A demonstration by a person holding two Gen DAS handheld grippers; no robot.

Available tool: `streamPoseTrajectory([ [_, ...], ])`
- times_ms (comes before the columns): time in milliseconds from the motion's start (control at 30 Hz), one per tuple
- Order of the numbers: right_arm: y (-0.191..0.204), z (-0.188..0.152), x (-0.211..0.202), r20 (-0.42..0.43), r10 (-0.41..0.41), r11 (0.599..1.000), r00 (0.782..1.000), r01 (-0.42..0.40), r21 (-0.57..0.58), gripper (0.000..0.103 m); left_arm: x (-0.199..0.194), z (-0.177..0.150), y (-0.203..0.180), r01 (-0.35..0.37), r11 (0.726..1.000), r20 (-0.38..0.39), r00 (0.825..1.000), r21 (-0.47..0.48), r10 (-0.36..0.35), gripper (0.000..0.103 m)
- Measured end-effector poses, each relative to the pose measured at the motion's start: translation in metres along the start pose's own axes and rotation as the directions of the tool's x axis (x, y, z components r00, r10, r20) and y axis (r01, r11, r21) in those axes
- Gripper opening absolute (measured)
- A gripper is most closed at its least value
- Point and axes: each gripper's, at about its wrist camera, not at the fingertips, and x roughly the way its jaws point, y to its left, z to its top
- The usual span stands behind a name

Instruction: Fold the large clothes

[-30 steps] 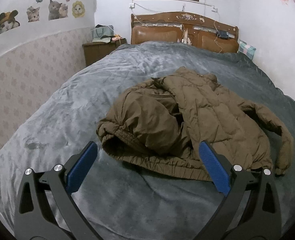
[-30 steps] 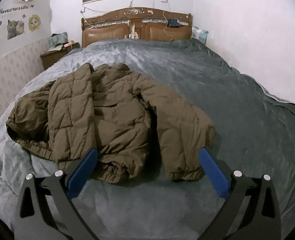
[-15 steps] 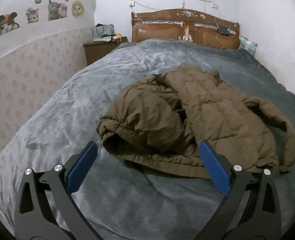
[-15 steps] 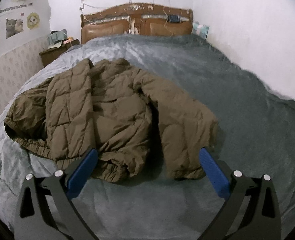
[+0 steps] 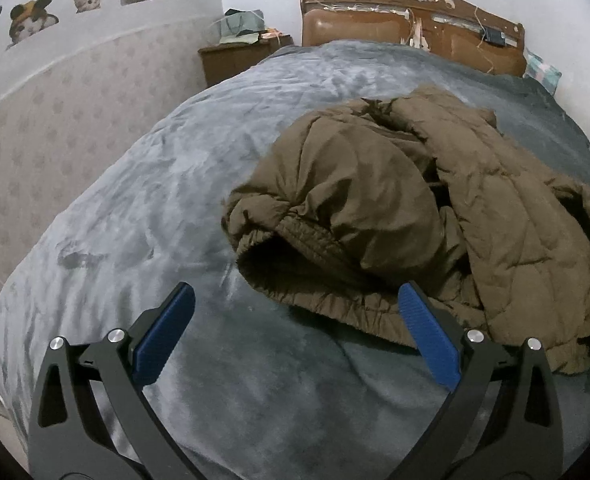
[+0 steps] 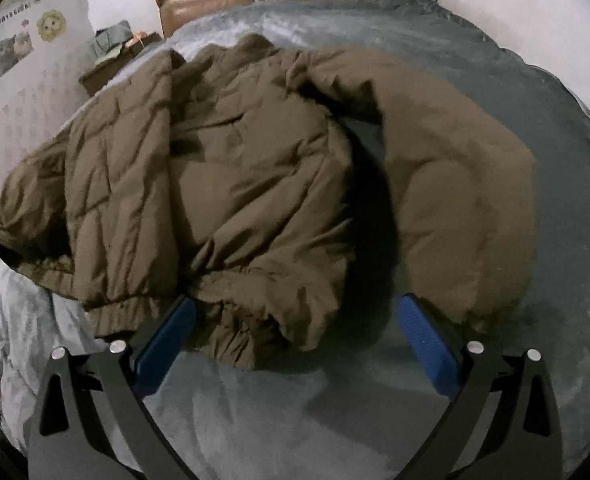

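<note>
Jacket, brown quilted, seen crumpled on grey blanket of bed, headboard at 12 o'clock. Left gripper held wide open, nothing gripped, hem at 1 o'clock. Right gripper spread wide, empty, hem bunched between fingers; sleeve at 1 o'clock.
</note>
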Motion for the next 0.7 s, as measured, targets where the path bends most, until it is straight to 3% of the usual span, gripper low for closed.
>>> streamPoseTrajectory([
  [33,0.003,0.001,0.005,-0.002,0.006,1.000,1.000,-0.006,-0.004,0.097,-0.002,0.001,0.000,0.002,1.000,0.006,1.000,-0.003,-0.002,0.100],
  [67,0.005,0.002,0.009,-0.002,0.013,1.000,1.000,-0.013,-0.012,0.086,-0.004,0.000,0.001,0.005,1.000,0.015,1.000,-0.003,-0.005,0.100],
  [100,0.008,0.003,0.014,-0.005,0.007,1.000,1.000,-0.007,-0.025,0.069,-0.006,0.001,0.001,-0.001,1.000,0.024,1.000,0.003,0.000,0.100],
  [200,0.013,0.004,0.030,-0.043,0.001,0.999,0.999,-0.003,-0.041,0.044,-0.004,0.000,0.004,-0.007,1.000,0.016,1.000,0.010,0.007,0.100],
  [300,0.013,0.006,0.022,-0.033,0.029,0.999,0.999,-0.030,-0.044,0.028,-0.004,0.003,0.010,0.014,1.000,0.014,1.000,-0.007,-0.014,0.100],
  [433,0.009,0.015,-0.010,0.035,0.016,0.999,0.999,-0.014,-0.052,0.020,-0.001,0.005,0.013,-0.021,1.000,0.018,1.000,0.005,0.021,0.100],
  [567,-0.019,0.011,-0.055,0.089,0.007,0.999,0.996,-0.010,0.033,0.015,0.004,0.003,0.018,-0.007,1.000,-0.022,1.000,-0.011,0.007,0.100],
  [700,-0.036,0.007,-0.091,0.159,-0.100,0.995,0.982,0.101,-0.002,0.015,0.008,0.000,0.004,0.011,0.999,-0.039,0.999,0.034,-0.010,0.100],
])
